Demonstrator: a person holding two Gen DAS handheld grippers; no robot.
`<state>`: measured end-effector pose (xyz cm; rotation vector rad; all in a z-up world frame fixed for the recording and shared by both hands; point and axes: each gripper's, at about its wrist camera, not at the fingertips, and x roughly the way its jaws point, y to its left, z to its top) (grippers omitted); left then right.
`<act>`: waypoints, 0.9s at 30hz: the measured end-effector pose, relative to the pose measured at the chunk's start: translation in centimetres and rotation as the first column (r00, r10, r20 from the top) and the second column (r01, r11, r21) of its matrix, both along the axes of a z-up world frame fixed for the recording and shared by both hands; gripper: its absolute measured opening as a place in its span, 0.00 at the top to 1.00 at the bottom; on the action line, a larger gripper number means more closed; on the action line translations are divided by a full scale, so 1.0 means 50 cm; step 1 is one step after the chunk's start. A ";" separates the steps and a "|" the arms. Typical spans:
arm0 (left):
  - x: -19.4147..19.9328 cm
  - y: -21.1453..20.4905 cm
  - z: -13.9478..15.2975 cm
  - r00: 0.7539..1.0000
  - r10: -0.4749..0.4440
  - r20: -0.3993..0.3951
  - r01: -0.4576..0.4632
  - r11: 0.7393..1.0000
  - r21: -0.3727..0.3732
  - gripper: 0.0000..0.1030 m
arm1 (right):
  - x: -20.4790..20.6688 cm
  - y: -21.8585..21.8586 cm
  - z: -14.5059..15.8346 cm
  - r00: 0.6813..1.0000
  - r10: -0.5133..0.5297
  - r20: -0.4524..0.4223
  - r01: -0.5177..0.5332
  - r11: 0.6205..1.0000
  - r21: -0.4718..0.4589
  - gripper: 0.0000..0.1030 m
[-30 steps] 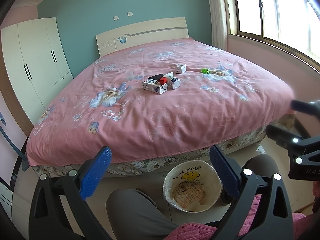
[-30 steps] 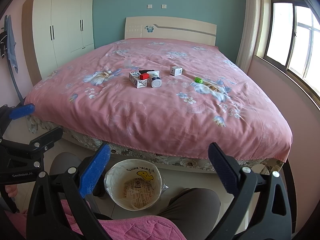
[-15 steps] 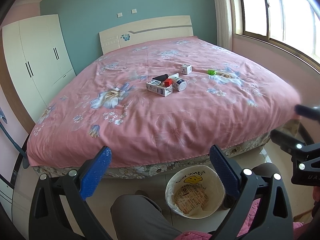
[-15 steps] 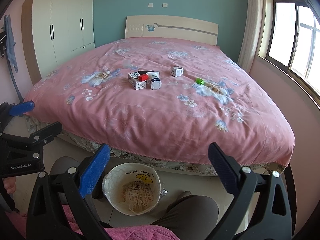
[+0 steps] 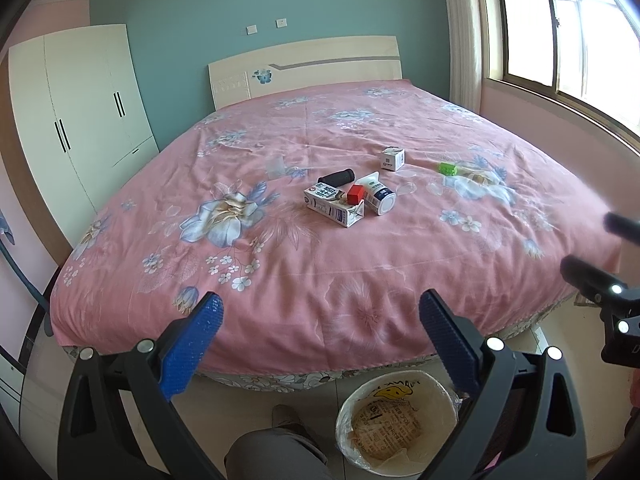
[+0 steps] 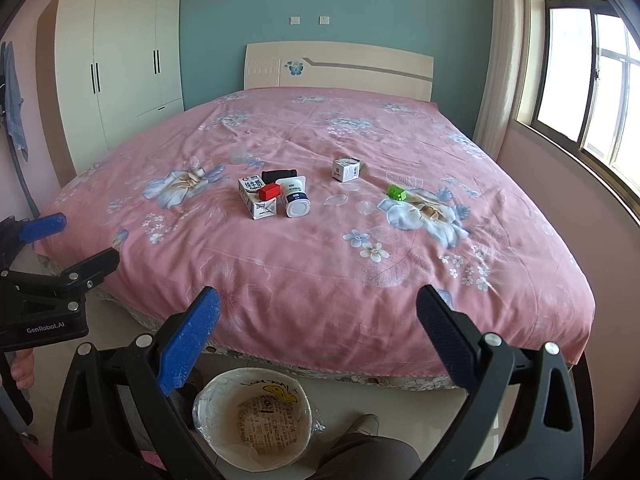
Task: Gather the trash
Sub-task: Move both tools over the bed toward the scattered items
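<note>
Left wrist view: left gripper (image 5: pixel 320 334) spread wide, blue-padded fingers (image 5: pixel 192 346) holding nothing, hovering over the near edge of the pink floral bedspread (image 5: pixel 360 264). On the spread's middle, a cluster: white milk carton (image 5: pixel 334 205) lying flat, small red block (image 5: pixel 355 194) touching it, white tube (image 5: pixel 379 194) just right, black cylinder (image 5: pixel 336 178) behind. Farther right, a small white cardboard box (image 5: pixel 392 159) and a small green block (image 5: pixel 447 168), well apart from the cluster. On the floor, below the bed's near edge, a white lined trash bin (image 5: pixel 396 424).

Right wrist view: right gripper (image 6: pixel 318 332) also spread wide, empty. Same cluster mid-bed: carton (image 6: pixel 257 197), red block (image 6: pixel 269 191), tube (image 6: pixel 295 196), black cylinder (image 6: pixel 279 175); box (image 6: pixel 346 169) and green block (image 6: pixel 396 192) to the right. Bin (image 6: pixel 252 424) on the floor, near, between the fingers. Left gripper (image 6: pixel 60 240) at left edge, likewise parted.
</note>
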<state>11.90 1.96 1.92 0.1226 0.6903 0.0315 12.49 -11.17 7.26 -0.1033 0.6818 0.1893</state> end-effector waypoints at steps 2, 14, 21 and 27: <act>0.028 0.004 0.000 1.000 0.005 -0.004 -0.005 1.000 -0.004 0.03 | 0.028 0.000 -0.001 1.000 0.000 -0.002 0.000 1.000 0.000 0.07; 0.200 0.034 -0.002 0.998 0.059 -0.019 -0.060 0.997 -0.057 0.03 | 0.204 -0.001 -0.015 1.000 -0.004 -0.028 0.005 1.000 0.011 0.07; 0.317 0.044 -0.018 0.994 0.094 -0.048 -0.098 0.990 -0.097 0.03 | 0.326 -0.035 -0.015 0.999 -0.049 -0.012 0.049 0.999 -0.015 0.07; 0.425 0.040 -0.041 0.989 0.121 -0.086 -0.132 0.981 -0.139 0.03 | 0.445 -0.077 -0.036 0.997 -0.071 -0.011 0.071 0.996 -0.060 0.07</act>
